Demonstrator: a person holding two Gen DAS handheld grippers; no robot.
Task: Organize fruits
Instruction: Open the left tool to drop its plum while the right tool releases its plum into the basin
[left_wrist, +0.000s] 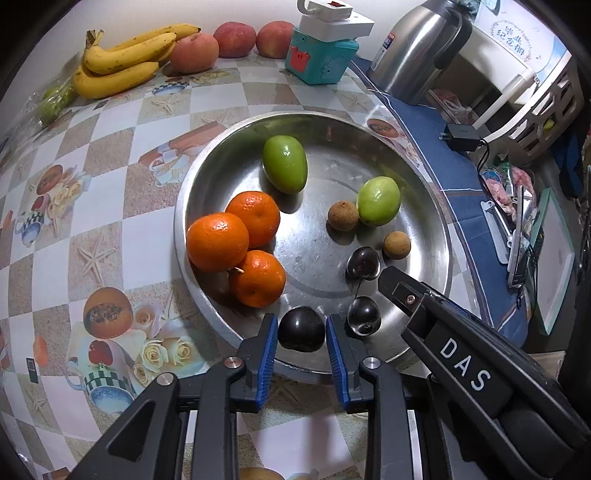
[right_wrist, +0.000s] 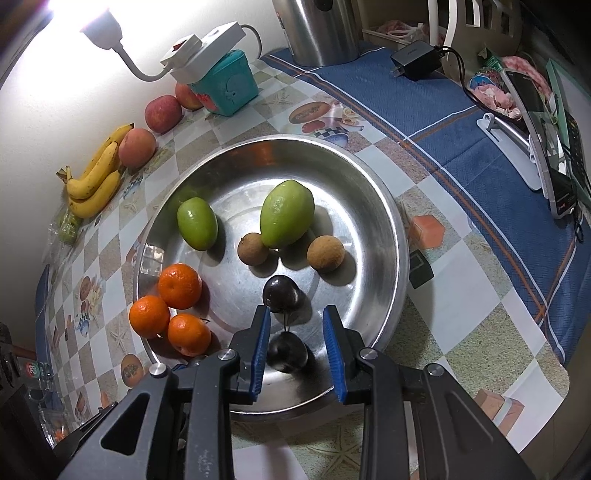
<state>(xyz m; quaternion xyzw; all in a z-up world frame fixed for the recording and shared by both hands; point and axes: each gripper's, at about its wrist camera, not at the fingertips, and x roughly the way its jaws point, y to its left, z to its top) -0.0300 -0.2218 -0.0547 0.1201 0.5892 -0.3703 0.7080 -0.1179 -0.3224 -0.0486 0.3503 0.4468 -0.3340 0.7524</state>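
A round steel bowl (left_wrist: 178, 221) holds three oranges (left_wrist: 218, 242), two green fruits (left_wrist: 284, 168), two small brown fruits (left_wrist: 342, 216) and a pair of dark cherries (left_wrist: 364, 314) joined by their stems. At the bowl's near rim, my left gripper (left_wrist: 302, 322) is shut on a dark plum (left_wrist: 301, 328), a blue pad against each side. My right gripper (right_wrist: 296, 310) hangs over the cherries (right_wrist: 282, 293) with its jaws drawn in narrow. One cherry (right_wrist: 288, 354) lies below by its left pad, and nothing is gripped. In the left wrist view the right gripper (left_wrist: 386, 278) reaches in from the right.
Bananas (left_wrist: 118, 62) and three apples (left_wrist: 194, 51) lie along the back wall. A teal box (left_wrist: 319, 59) with a white power strip, a steel kettle (left_wrist: 421, 51) and a black charger (left_wrist: 461, 136) stand behind the bowl. Blue cloth (right_wrist: 461, 122) covers the right side.
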